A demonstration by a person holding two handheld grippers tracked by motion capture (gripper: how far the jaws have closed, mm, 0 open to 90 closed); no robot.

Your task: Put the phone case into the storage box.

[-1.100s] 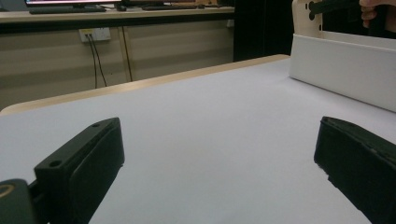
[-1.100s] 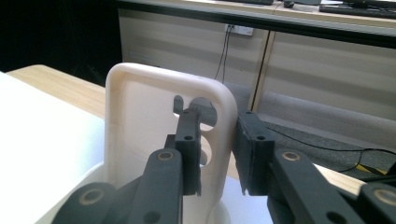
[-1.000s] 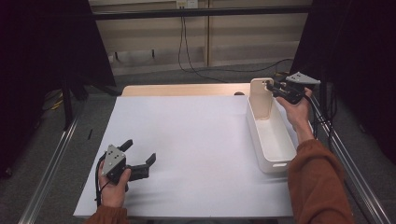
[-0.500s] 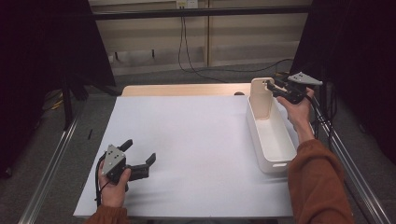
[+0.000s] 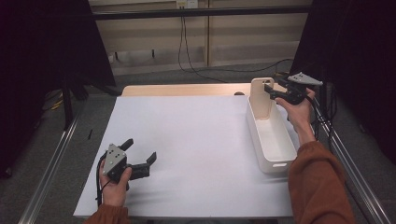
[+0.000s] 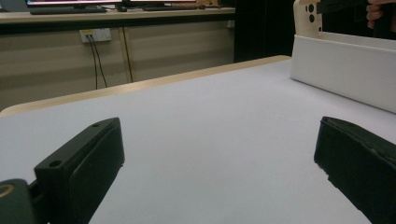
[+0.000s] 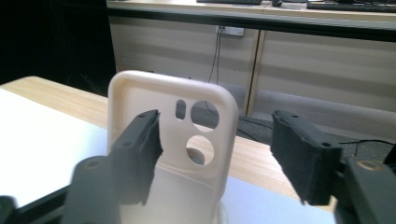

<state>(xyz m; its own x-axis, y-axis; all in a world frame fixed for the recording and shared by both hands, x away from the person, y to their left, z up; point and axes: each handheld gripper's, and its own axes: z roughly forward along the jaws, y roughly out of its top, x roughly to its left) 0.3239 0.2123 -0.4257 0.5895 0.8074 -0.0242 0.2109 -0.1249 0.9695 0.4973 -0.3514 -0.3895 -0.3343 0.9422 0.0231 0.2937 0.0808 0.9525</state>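
At the far end of the long white plastic bin (image 5: 270, 140), on the right side of the white tabletop (image 5: 196, 140), a cream-coloured phone case (image 5: 261, 97) stands upright, long axis vertical, its lower end inside the bin and its top well above the rim. From the high view its broad face looks toward the person. The right gripper (image 5: 273, 90) sits level just beside the case's upper part, and its jaws have just been opening; in the right gripper view they stand apart, the case (image 7: 170, 140) behind the gap between them, neither pad pressing on it. That view also brings out the camera cut-outs near the case's top, one slot and two round holes, which the high view is too coarse to give. Near the table's front left edge, the left gripper (image 5: 139, 154) rests low in the person's left hand (image 5: 114, 184), jaws wide apart with bare table between them. Its own view catches the bin (image 6: 345, 70) and the case (image 6: 308, 16) far off at upper right.
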